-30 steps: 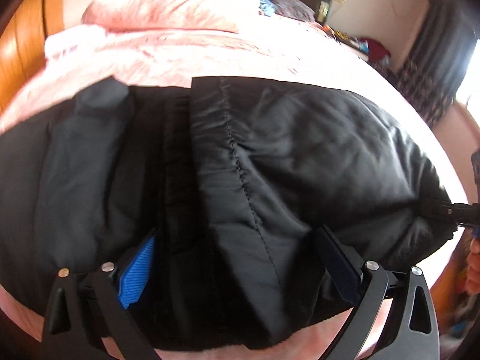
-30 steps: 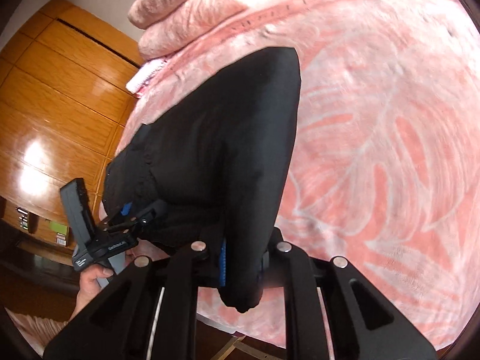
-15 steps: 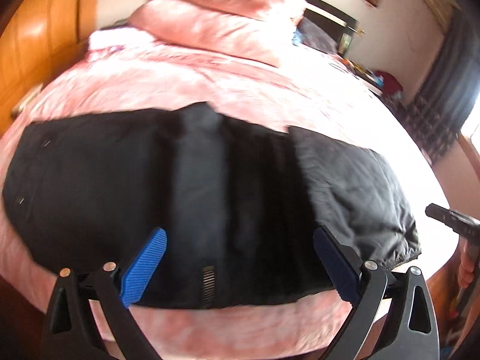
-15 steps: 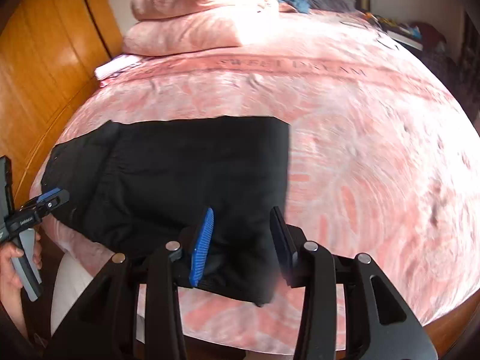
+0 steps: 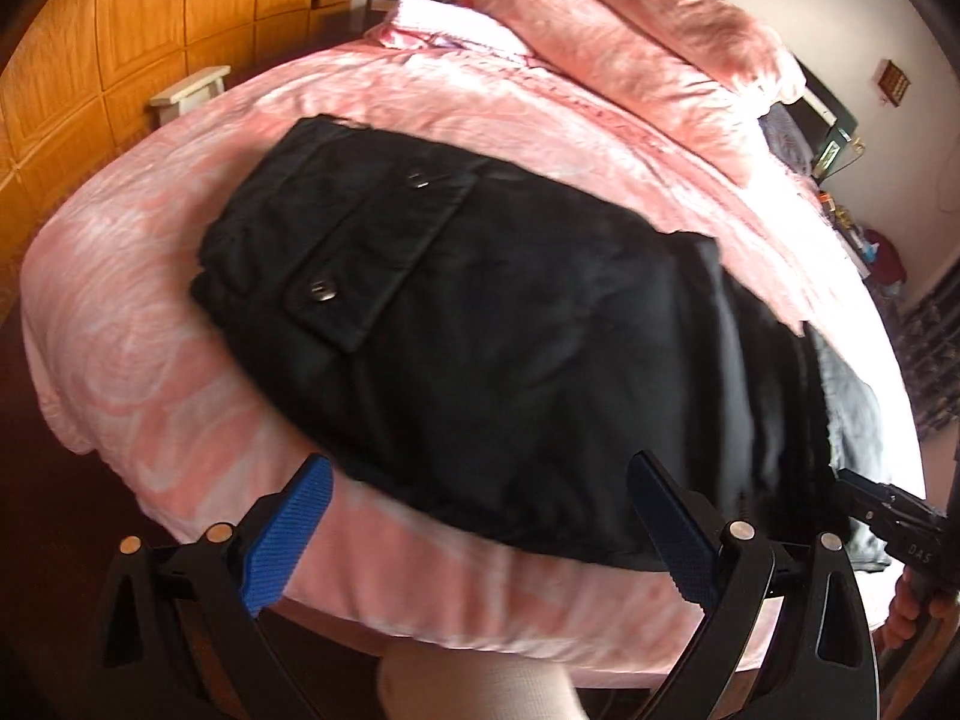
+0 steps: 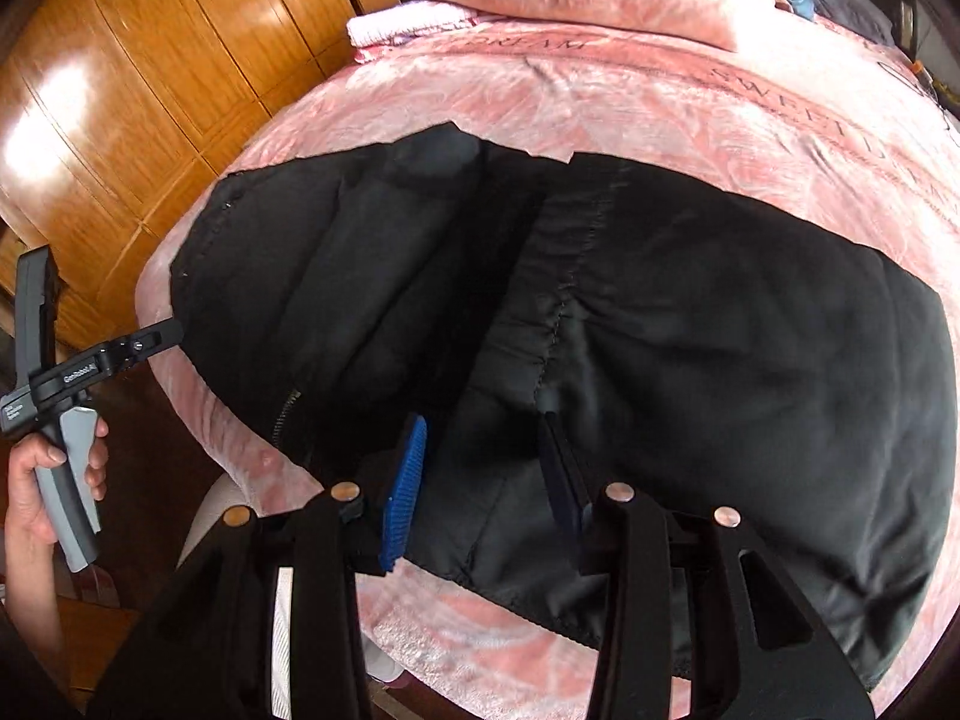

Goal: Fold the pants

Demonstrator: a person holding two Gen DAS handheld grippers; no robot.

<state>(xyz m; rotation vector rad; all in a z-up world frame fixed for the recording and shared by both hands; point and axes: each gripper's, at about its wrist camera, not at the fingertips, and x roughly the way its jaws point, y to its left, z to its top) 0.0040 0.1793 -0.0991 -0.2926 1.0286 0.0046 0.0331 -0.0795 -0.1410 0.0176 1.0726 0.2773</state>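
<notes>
Lying flat across the near edge of the pink plush-covered bed (image 5: 420,90) are the black padded nylon pants (image 5: 510,330). Only the left wrist view shows their flapped cargo pocket (image 5: 384,252) with two metal snaps, at the pants' end toward the orange wooden wardrobe (image 5: 150,18). Only the right wrist view shows the zipper (image 6: 287,414) and a puckered seam, plus the hand (image 6: 48,480) gripping the left tool.

The left tongs (image 5: 480,531) stand wide apart above the bed's edge, empty. The right tongs (image 6: 489,480) have just been opening to a moderate gap; pants fabric lies under and between the blue pads (image 6: 405,480), which do not press on it.
</notes>
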